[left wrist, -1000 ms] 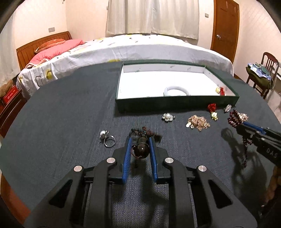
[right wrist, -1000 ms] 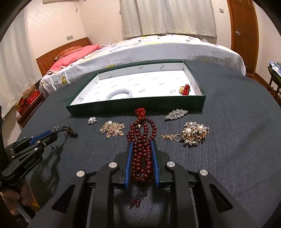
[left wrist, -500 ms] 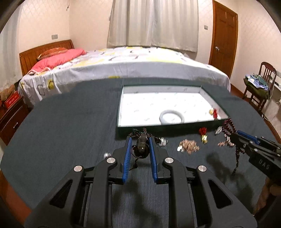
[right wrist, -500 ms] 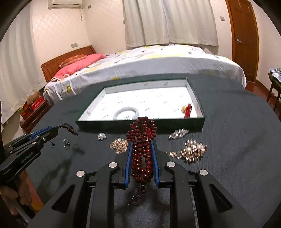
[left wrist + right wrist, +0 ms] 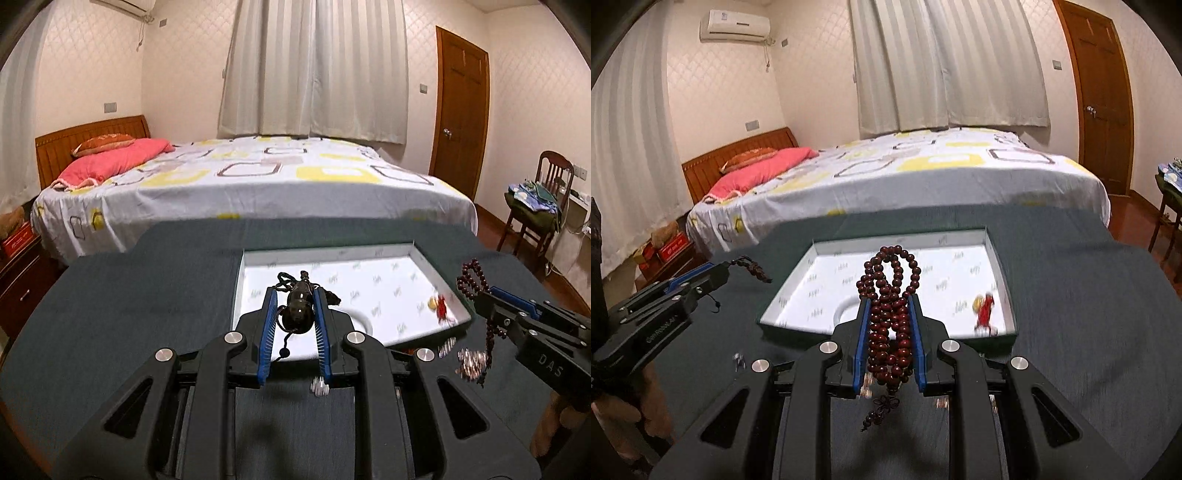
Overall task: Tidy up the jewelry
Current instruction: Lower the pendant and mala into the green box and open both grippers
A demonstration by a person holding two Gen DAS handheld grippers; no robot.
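My left gripper (image 5: 295,295) is shut on a dark gourd-shaped pendant (image 5: 298,314) with a black cord, held in the air in front of the green box (image 5: 369,280). My right gripper (image 5: 888,301) is shut on a bundle of dark red prayer beads (image 5: 890,291), whose loops stick up above the fingers and whose tassel hangs below. Inside the white-lined box (image 5: 831,284) lie a white bangle (image 5: 846,308) and a red and gold charm (image 5: 984,308). Each gripper shows in the other view: the right gripper (image 5: 480,295) and the left gripper (image 5: 724,269).
Loose pieces lie on the dark tablecloth before the box: a gold cluster (image 5: 471,363), a small pearl piece (image 5: 319,387), a ring (image 5: 738,360). A bed (image 5: 258,177) stands beyond the table and a chair (image 5: 543,206) at the right.
Both grippers have risen off the table with their pieces and tilted up, so the box now sits behind the fingertips. The grips have not changed.
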